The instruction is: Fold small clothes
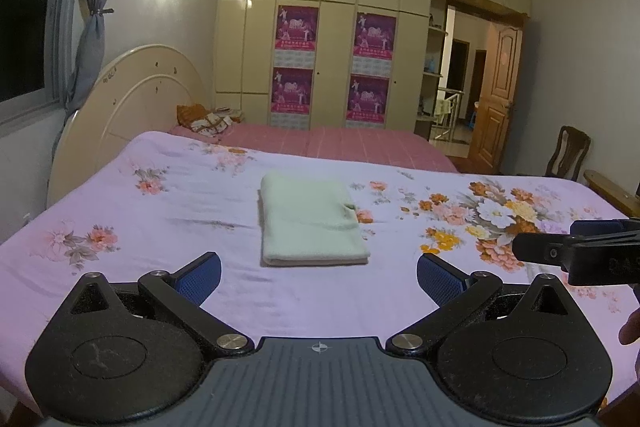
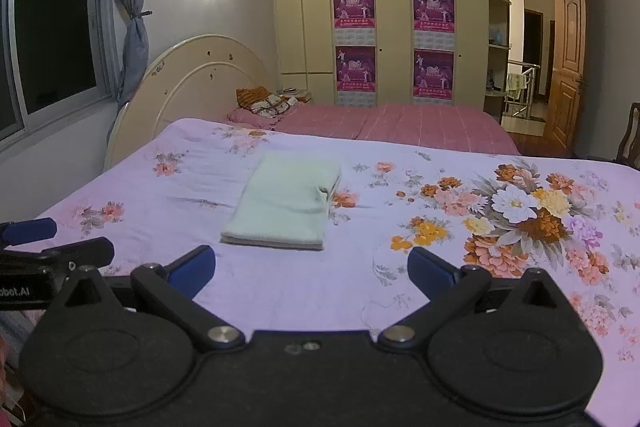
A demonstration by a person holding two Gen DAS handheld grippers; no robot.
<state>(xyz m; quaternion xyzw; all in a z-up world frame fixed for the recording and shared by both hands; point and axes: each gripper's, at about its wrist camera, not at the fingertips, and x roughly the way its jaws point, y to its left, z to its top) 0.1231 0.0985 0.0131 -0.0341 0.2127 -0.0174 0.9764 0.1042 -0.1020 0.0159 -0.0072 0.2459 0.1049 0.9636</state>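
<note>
Both grippers spread wide, empty: left gripper point(image 1: 319, 275), right gripper point(image 2: 311, 267). Folded cloth point(image 1: 310, 221) flat on bedsheet point(image 1: 160, 227), just beyond the tips. Likely finished; careless re-grab could drag layers, undo fold, wrinkle sheet.

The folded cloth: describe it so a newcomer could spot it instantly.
Find the bed with the lilac flowered sheet. Near its middle lies the folded cloth, a pale green rectangle, ahead of both open grippers. It is the only plain patch among the printed flowers.
</note>
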